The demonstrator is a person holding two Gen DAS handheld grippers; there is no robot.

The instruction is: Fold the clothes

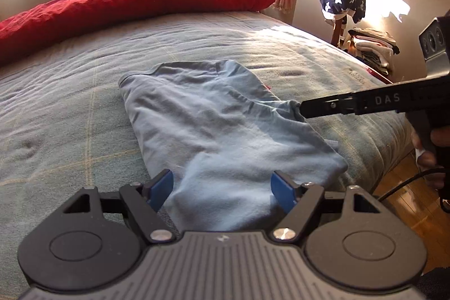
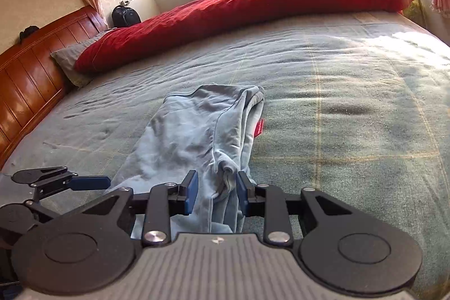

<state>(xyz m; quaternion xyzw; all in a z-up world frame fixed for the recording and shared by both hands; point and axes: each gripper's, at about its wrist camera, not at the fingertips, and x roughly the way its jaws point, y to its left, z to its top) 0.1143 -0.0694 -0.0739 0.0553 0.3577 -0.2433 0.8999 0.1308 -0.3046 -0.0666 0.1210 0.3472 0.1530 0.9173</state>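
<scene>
- One wide bed with a grey-green checked blanket (image 1: 70,108) fills both views; a long red quilt roll (image 1: 135,4) lies along the far edge, upper part of each frame.
- Light blue cotton garment (image 1: 213,125), partly folded, lies mid-frame on the blanket, near edge running under both tools.
- Left gripper (image 1: 222,186): tongs spread wide over the garment's near end, pinching nothing.
- Right gripper (image 2: 217,194): tongs half closed, a bunched fold between the pads; true pinch or loose contact, cannot tell.
- Risk: a loose right-side hold would let the bunched layers slip on lifting, skewing the fold.
</scene>
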